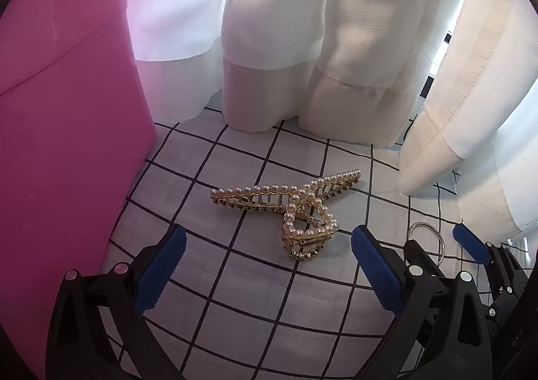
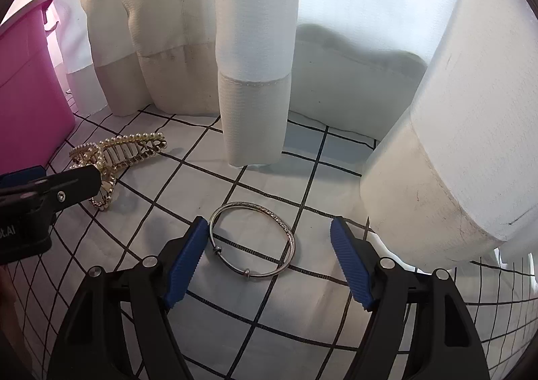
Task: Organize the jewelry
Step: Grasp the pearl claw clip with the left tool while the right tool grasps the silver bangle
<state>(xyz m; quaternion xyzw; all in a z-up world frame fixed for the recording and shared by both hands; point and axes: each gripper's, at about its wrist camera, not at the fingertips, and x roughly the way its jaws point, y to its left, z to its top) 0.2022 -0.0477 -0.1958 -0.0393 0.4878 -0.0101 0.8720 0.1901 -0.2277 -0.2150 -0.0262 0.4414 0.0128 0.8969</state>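
Note:
A gold hair claw clip set with pearls (image 1: pixel 289 208) lies on the white black-grid cloth (image 1: pixel 235 296), just ahead of my open left gripper (image 1: pixel 269 252), apart from the blue pads. It also shows in the right wrist view (image 2: pixel 124 151), partly behind the left gripper's finger (image 2: pixel 64 185). A silver bangle (image 2: pixel 252 239) lies flat on the cloth between the pads of my open right gripper (image 2: pixel 269 239), close to the left pad (image 2: pixel 188 262). Part of the bangle (image 1: pixel 433 239) and the right gripper's pad (image 1: pixel 469 242) show in the left wrist view.
A pink plastic bin (image 1: pixel 64 144) stands at the left; it shows in the right wrist view too (image 2: pixel 27 94). White curtains (image 1: pixel 336 44) hang down to the cloth at the back, and a thick fold (image 2: pixel 454 161) rests at the right.

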